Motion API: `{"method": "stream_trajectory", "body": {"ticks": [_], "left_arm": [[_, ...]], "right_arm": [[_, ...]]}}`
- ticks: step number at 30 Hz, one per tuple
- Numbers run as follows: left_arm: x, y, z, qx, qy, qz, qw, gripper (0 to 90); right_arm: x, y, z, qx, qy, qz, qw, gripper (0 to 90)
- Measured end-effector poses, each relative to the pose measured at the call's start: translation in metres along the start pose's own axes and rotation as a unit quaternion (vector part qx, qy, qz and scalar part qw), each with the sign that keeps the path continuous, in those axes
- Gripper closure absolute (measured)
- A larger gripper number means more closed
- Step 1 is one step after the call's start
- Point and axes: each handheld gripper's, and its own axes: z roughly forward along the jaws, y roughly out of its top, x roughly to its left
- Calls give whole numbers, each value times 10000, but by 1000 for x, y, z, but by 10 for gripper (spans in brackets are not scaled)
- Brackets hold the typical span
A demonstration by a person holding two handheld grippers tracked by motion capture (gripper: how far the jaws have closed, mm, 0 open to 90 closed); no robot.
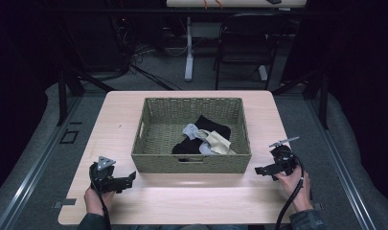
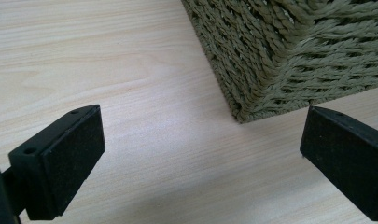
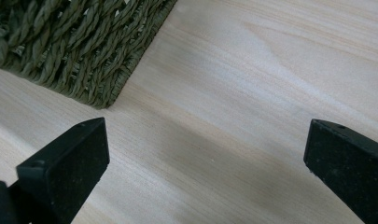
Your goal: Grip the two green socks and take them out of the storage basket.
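Observation:
A green woven basket (image 1: 191, 163) stands in the middle of the light wooden table (image 1: 182, 196). Inside it lie a black cloth (image 1: 215, 127), a grey one (image 1: 190, 131) and a cream one (image 1: 218, 143), bunched together. My left gripper (image 1: 130, 178) rests low at the basket's near left corner (image 2: 252, 109), jaws wide apart with bare wood between them (image 2: 200, 154). My right gripper (image 1: 259, 169) sits at the basket's near right corner (image 3: 100, 95), likewise open over bare table (image 3: 205, 163). A hand holds each one.
Beyond the table are a chair (image 1: 244, 43), a desk leg (image 1: 188, 48) and loose cables on the grey floor. Dark curtains close both sides. A black cable (image 1: 292, 201) trails from the right gripper toward the near edge.

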Motion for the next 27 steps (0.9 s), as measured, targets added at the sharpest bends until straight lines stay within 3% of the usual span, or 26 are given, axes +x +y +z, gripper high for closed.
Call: {"method": "stream_trajectory", "body": {"ticks": [3, 12, 20, 27], "left_arm": [[-1, 0, 1, -38, -25, -17, 10000, 0], [1, 1, 2, -52, -18, -55, 10000, 0], [-1, 3, 7, 4, -63, -3, 10000, 0], [-1, 2, 5, 1, -60, -8, 10000, 0]], "right_arm": [[1, -1, 0, -41, 4, 64, 10000, 0], [1, 2, -3, -27, -44, -34, 10000, 0], [0, 4, -6, 6, 139, -38, 9999, 0], [0, 12, -18, 1, 138, -32, 9999, 0]]}}
